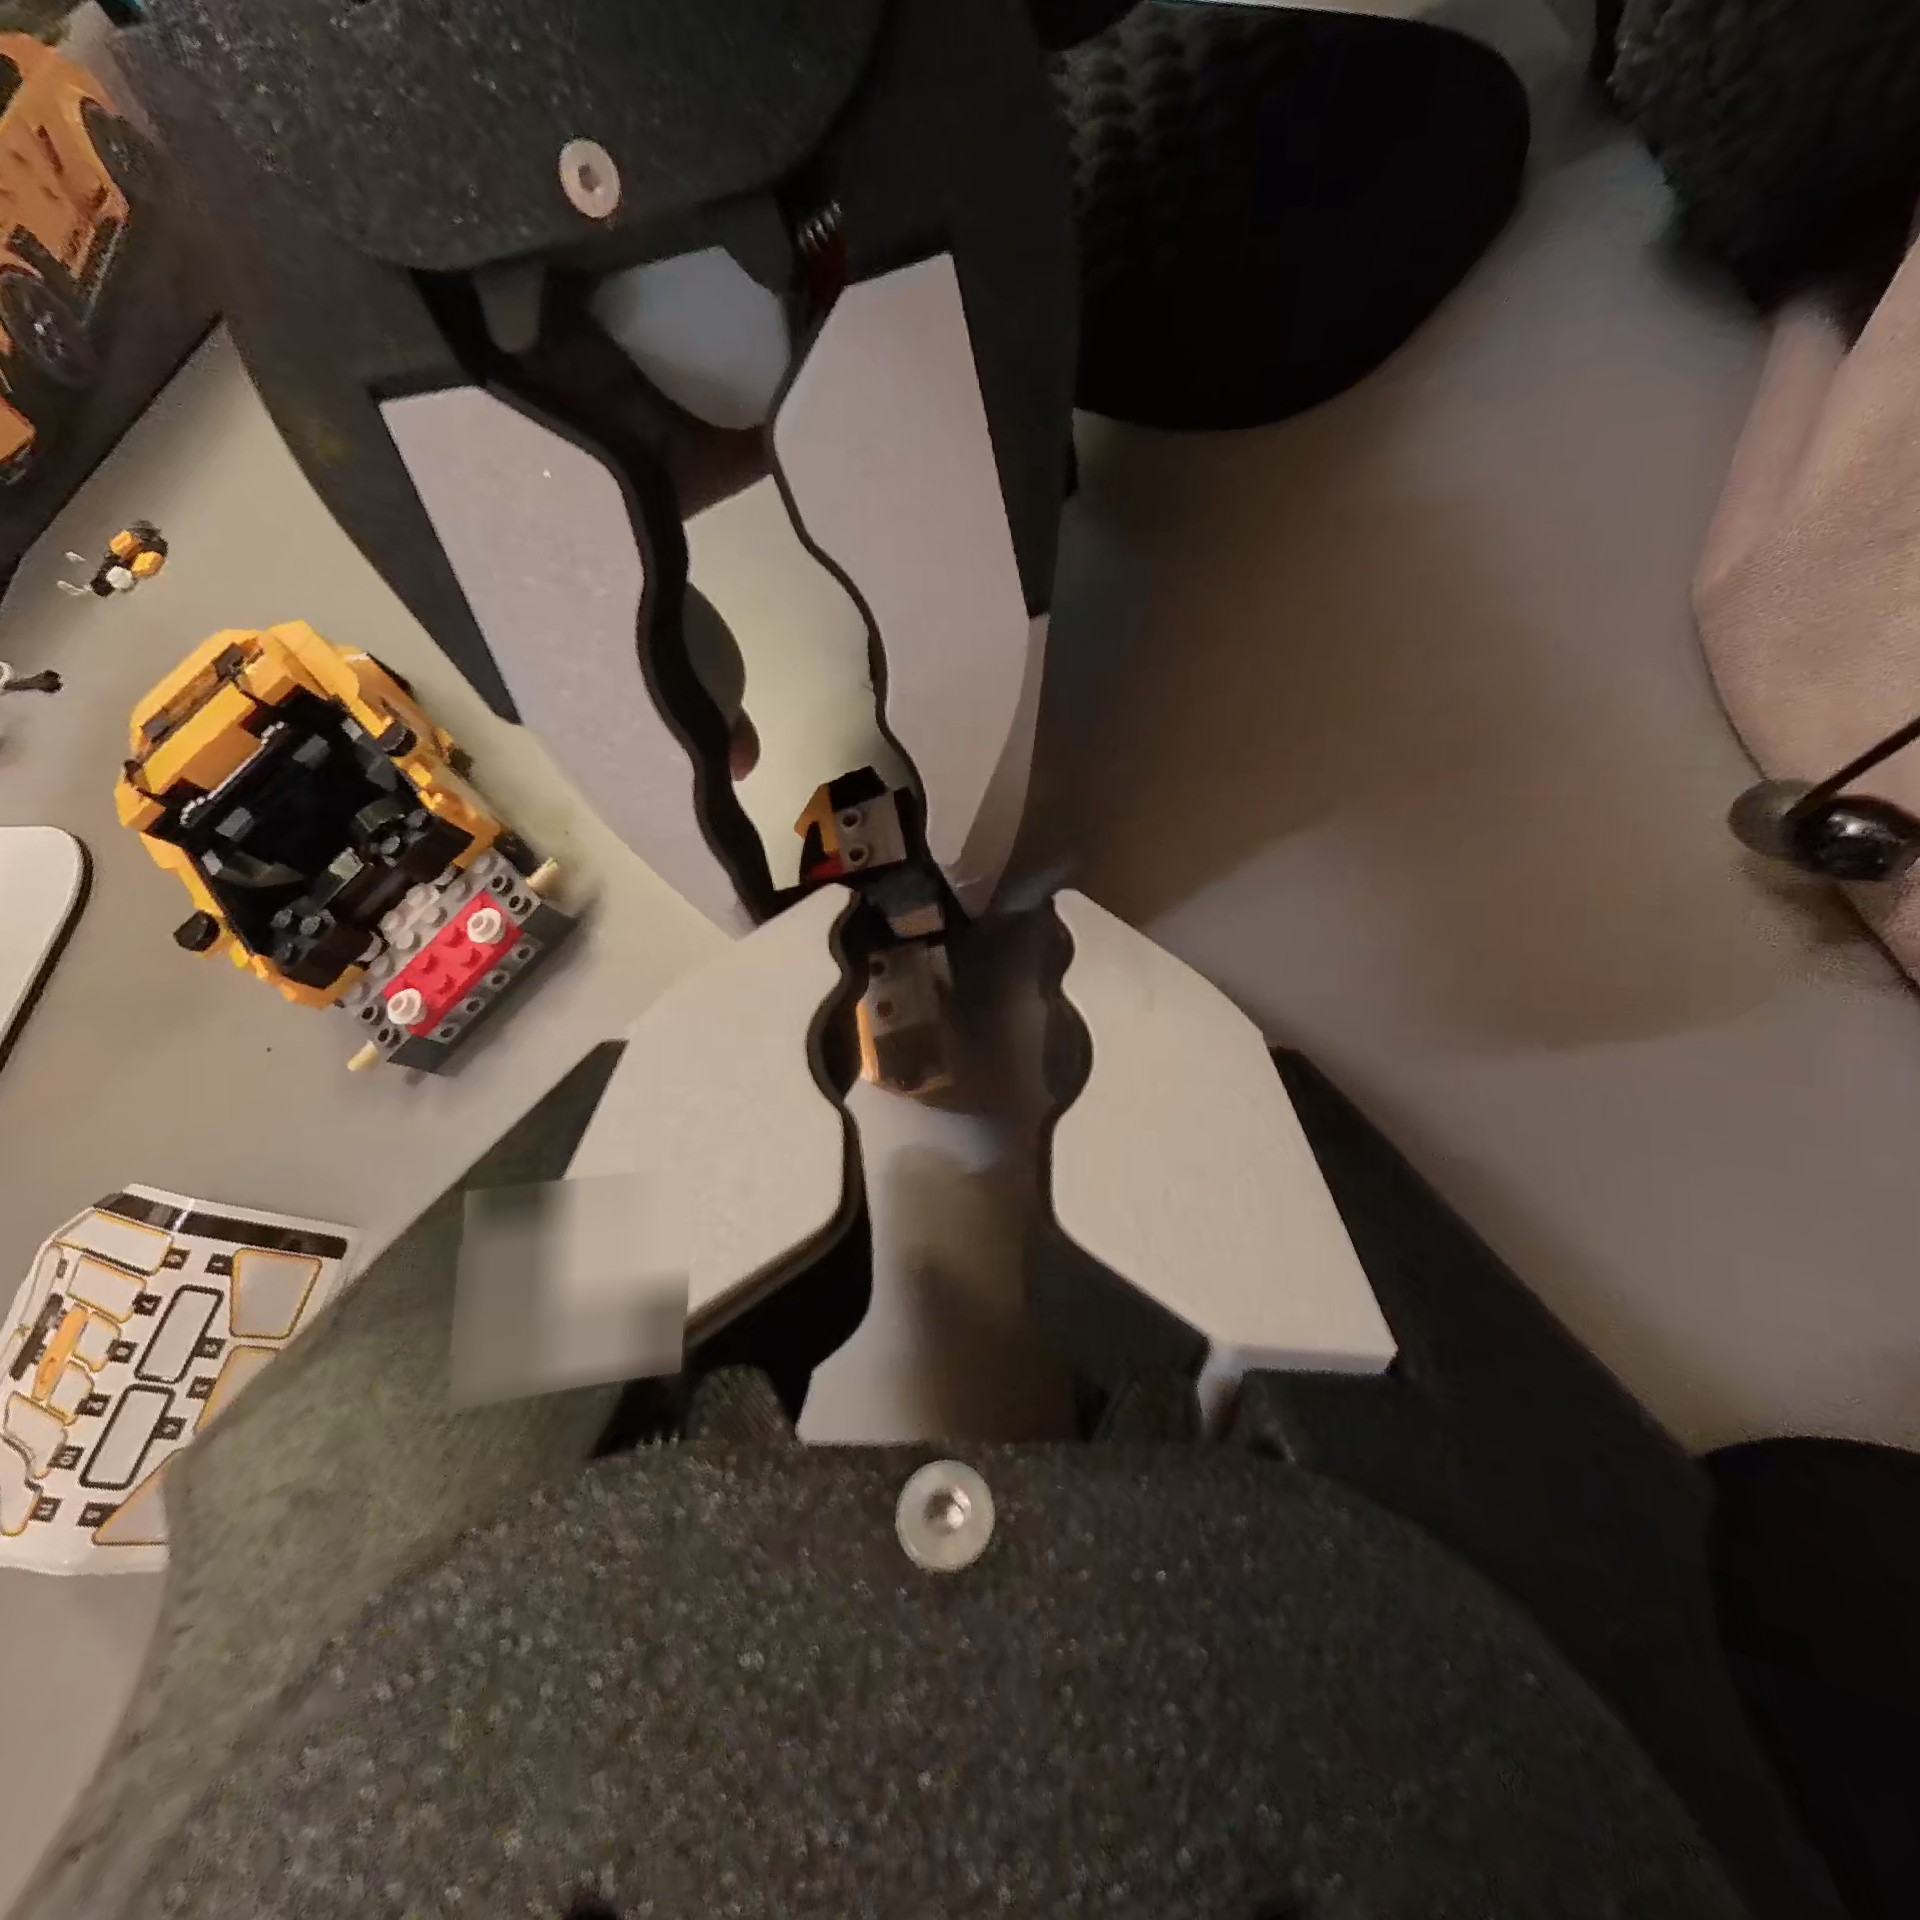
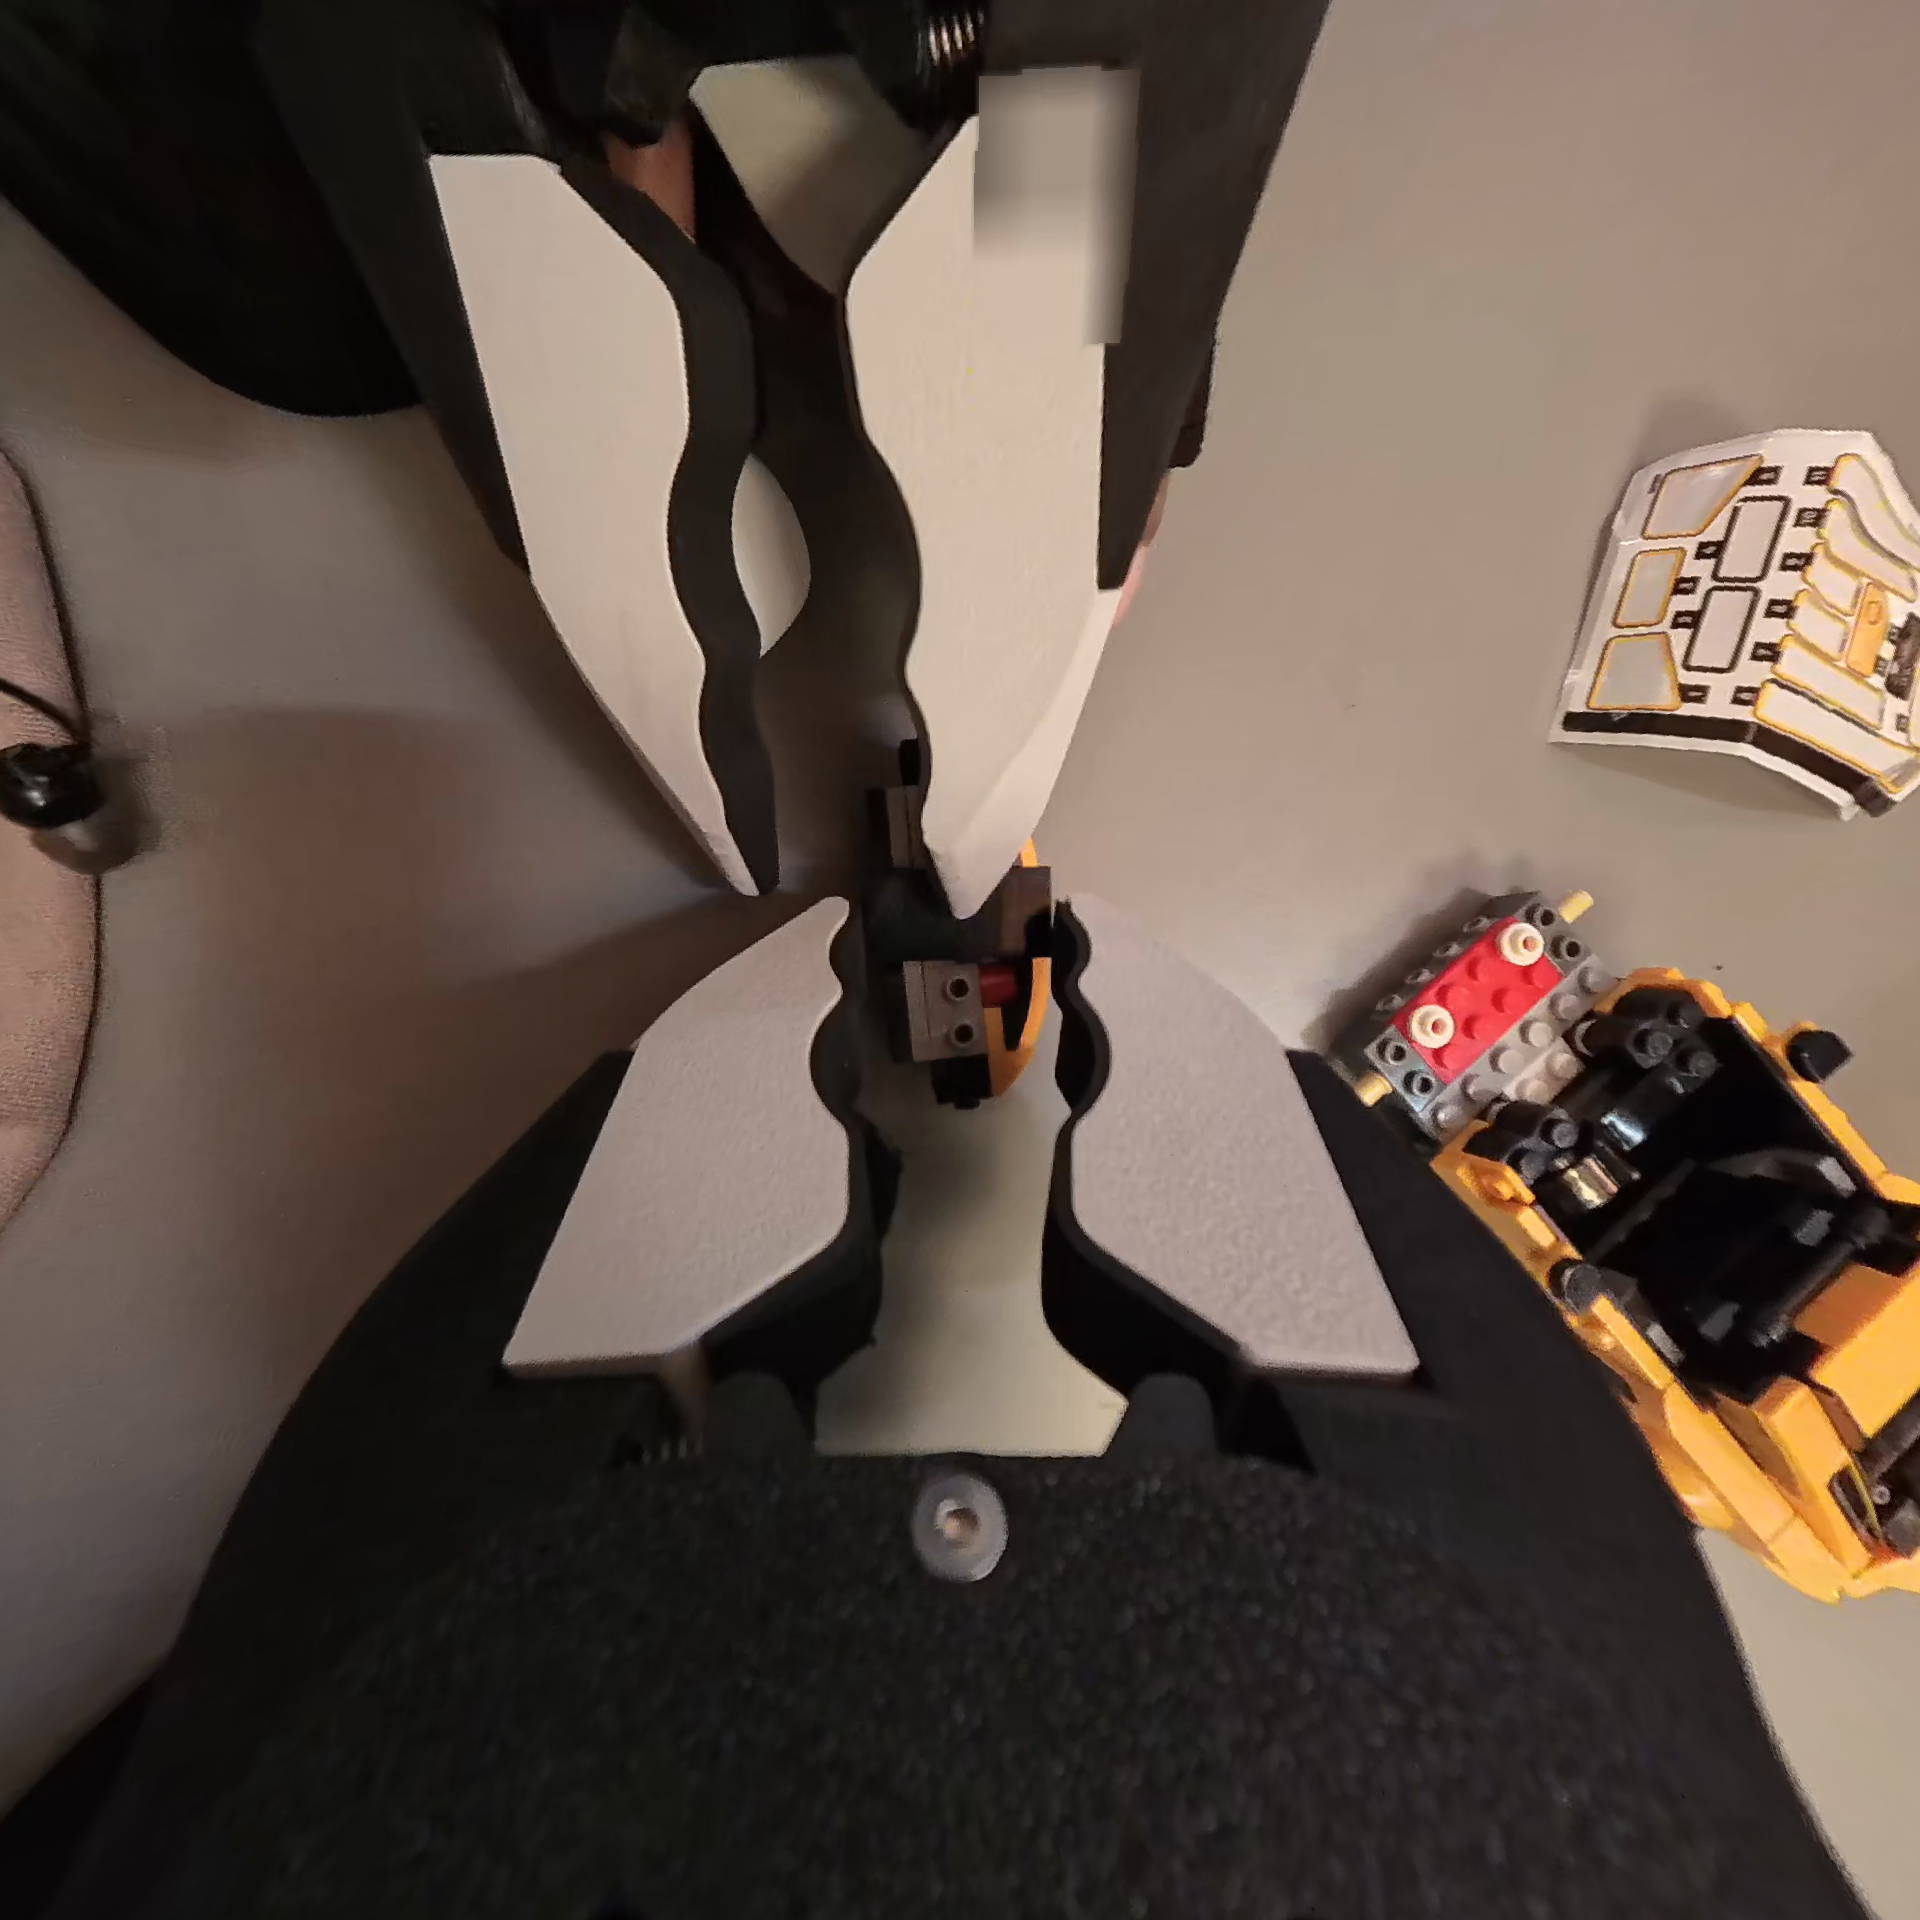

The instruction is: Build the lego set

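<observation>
A plain grey table carries a half-built orange and black lego car at the left, with a curled sticker sheet nearer on that side. Above the table's middle the left gripper and right gripper meet tip to tip. Each is clamped on one end of the same small orange, grey and black brick assembly, held between them.
</observation>
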The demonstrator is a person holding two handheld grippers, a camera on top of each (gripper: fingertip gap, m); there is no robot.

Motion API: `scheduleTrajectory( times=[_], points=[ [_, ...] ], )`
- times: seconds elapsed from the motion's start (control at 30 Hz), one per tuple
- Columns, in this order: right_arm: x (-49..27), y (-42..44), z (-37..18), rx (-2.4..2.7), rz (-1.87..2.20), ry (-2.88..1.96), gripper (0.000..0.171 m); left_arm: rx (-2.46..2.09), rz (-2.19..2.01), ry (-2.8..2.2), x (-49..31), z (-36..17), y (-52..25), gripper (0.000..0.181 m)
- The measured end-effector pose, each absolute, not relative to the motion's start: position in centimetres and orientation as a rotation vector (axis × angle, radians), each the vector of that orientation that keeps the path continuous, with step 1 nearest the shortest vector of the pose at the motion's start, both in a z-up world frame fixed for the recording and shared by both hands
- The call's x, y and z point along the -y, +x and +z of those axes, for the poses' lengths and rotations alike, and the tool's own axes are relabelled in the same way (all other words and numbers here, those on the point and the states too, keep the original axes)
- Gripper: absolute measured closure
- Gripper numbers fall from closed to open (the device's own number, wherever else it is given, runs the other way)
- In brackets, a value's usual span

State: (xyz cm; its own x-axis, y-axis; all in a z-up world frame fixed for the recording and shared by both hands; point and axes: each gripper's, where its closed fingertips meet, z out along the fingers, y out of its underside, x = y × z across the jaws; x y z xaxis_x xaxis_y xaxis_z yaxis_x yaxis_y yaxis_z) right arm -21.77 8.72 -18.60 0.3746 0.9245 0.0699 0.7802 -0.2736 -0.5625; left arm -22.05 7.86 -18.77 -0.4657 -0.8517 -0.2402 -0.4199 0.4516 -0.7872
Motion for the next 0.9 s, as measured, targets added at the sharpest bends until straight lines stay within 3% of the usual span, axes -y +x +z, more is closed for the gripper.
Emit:
scheduleTrajectory(
  times=[0.77,0.9],
  points=[
    [-9.3,-23.0,-18.4,1.483,0.473,-2.014,0.142,-2.087,-0.839,-1.083,-7.1,-18.8,-22.2,0.154],
    [-9.7,-22.4,-17.6,1.376,0.576,-2.063,0.136,-2.082,-0.840,-1.093,-7.1,-18.8,-22.3,0.154]
  ],
)
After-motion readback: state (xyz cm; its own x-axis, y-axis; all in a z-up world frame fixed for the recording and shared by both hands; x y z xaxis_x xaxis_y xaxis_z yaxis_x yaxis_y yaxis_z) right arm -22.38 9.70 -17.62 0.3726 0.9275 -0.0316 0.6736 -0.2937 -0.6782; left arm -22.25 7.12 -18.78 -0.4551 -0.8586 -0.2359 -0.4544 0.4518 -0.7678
